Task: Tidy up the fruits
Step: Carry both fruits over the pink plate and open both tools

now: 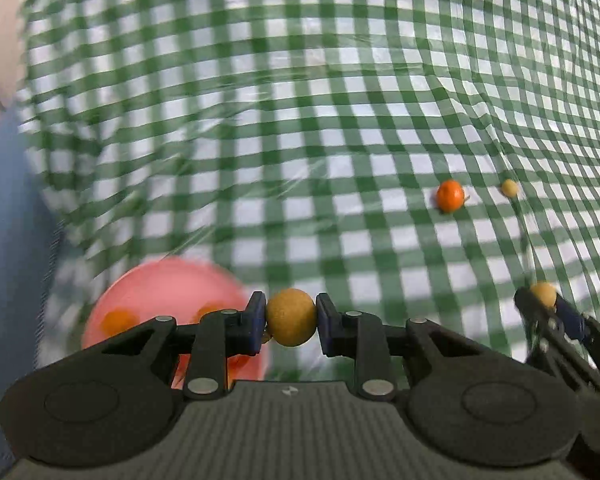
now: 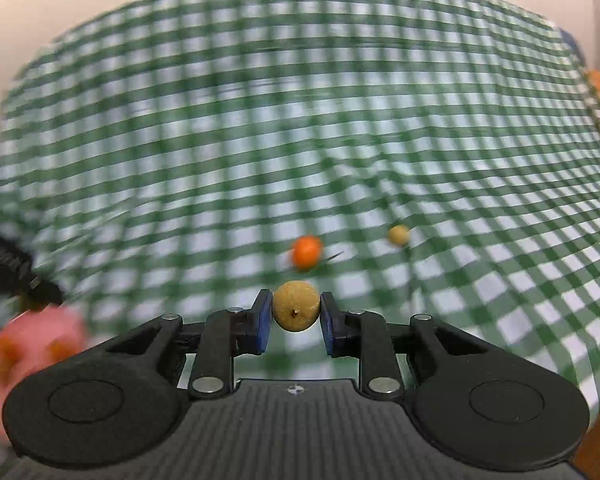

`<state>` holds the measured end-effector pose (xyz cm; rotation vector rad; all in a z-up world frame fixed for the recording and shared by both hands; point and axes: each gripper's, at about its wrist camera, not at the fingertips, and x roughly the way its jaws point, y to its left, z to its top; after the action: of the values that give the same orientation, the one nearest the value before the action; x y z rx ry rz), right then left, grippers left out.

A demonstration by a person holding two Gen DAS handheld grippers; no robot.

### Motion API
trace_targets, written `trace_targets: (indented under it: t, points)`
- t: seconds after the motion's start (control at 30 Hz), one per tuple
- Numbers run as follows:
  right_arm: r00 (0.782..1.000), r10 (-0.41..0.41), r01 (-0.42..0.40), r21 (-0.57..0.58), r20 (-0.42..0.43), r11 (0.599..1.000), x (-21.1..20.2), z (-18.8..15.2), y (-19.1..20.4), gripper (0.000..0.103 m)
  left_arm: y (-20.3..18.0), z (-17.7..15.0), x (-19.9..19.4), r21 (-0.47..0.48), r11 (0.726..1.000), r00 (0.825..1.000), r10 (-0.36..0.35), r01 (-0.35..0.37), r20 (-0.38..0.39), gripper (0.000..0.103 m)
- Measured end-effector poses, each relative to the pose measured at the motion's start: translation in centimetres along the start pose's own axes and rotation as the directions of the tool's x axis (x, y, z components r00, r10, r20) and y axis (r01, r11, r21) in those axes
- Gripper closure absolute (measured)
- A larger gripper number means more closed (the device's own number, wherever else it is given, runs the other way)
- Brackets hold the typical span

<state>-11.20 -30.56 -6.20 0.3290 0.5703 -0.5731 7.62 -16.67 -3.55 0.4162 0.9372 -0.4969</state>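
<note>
My left gripper (image 1: 291,317) is shut on a round tan fruit (image 1: 291,316) above the cloth, just right of a pink plate (image 1: 172,292) that holds small orange fruits (image 1: 118,319). My right gripper (image 2: 296,312) is shut on another tan fruit (image 2: 296,311); it also shows at the right edge of the left wrist view (image 1: 544,296). An orange fruit (image 1: 450,195) and a small tan fruit (image 1: 510,187) lie on the cloth further out. They also show in the right wrist view as the orange fruit (image 2: 307,251) and the small tan fruit (image 2: 399,234).
A green and white checked cloth (image 1: 300,120) covers the table, with wrinkles. The pink plate (image 2: 32,344) sits at the lower left of the right wrist view, with the left gripper's body (image 2: 16,272) above it. A blue surface (image 1: 4,240) lies beyond the cloth's left edge.
</note>
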Motion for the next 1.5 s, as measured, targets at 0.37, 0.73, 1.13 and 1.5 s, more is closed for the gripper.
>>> trace_targets:
  t: [0.37,0.73,1.13,1.5]
  points:
    - [0.962,0.26,-0.267,-0.09,-0.087,0.959,-10.8,-2.8,6.7,0.077,7.4,-12.1,-10.6,-0.104,0.992,0.997,0.068,-0.066,0.021,0.073]
    - [0.96,0.278,-0.278,-0.21,-0.034,0.937,-16.4,-3.2,9.6,0.077,10.1,-17.5,-14.1,-0.196,0.979,0.994,0.075,-0.057,0.082,0.073]
    - [0.959,0.279,-0.281,-0.221,-0.039,0.934,-17.1,-3.4,8.9,0.077,10.8,-17.7,-14.3,-0.203,0.979,0.993,0.053,-0.032,0.102,0.073]
    - [0.958,0.274,-0.285,-0.218,-0.081,0.933,-15.4,-3.1,6.7,0.077,10.9,-17.1,-12.7,-0.206,0.978,0.997,0.049,-0.034,0.066,0.073]
